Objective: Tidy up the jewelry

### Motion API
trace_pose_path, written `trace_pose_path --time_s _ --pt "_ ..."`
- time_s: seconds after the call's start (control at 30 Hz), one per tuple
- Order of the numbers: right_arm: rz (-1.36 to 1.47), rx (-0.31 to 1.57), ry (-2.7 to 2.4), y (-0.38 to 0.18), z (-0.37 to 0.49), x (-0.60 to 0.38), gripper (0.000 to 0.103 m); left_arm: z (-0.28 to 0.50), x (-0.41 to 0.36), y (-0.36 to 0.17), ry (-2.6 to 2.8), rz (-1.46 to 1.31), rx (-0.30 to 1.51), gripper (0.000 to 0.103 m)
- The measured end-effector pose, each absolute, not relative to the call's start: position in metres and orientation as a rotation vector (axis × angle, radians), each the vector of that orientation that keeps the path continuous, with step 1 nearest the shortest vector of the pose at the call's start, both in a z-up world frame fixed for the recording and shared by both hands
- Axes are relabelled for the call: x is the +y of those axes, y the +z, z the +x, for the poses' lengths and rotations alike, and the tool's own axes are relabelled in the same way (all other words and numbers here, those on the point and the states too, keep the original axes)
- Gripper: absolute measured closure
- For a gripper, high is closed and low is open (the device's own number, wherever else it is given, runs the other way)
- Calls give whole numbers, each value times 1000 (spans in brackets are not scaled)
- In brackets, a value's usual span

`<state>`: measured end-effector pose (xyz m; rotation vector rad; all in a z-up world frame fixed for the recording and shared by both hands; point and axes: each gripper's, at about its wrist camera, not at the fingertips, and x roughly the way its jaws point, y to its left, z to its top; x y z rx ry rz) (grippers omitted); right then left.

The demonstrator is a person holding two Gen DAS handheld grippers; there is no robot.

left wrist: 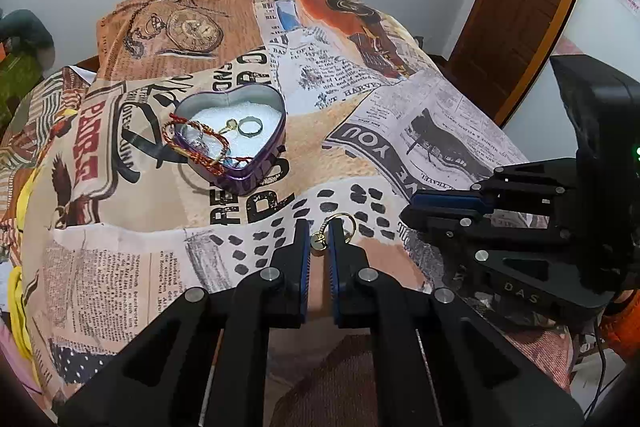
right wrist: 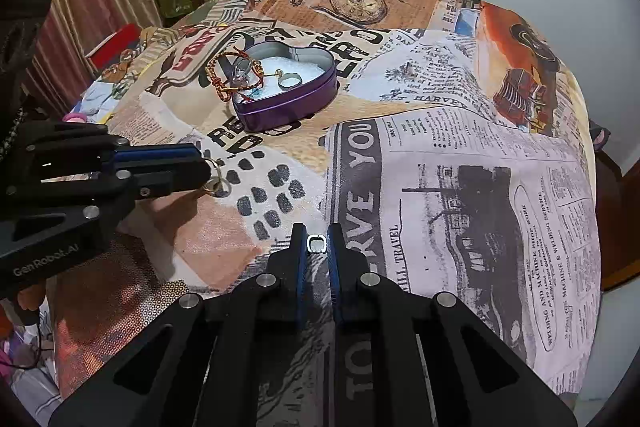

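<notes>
With a ring [left wrist: 251, 126], a woven bracelet [left wrist: 192, 143] and other pieces already in the heart-shaped tin [left wrist: 256, 179], the left gripper [left wrist: 319, 241] pinches a gold earring [left wrist: 320, 241] and the right gripper [right wrist: 317, 243] a silver ring [right wrist: 317, 243], both above the patterned cloth [right wrist: 440, 155] and not yet in the tin.

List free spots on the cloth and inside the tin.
Cloth is bare right of the heart tin and in front of it. Inside, the white lining right of the silver ring is free; the left lobe is crowded by the red bracelet.
</notes>
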<state>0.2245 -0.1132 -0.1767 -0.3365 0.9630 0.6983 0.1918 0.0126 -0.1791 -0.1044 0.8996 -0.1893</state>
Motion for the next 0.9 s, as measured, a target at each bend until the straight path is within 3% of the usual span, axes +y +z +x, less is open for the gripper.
trace_pose_path --time_s 0.53,0.9 --pt "-234 847 678 -115 238 -107 94 189 48 -135 -137 -94 793 96" --pt "-212 773 736 -96 250 -74 94 207 70 -133 -121 -97 767 96"
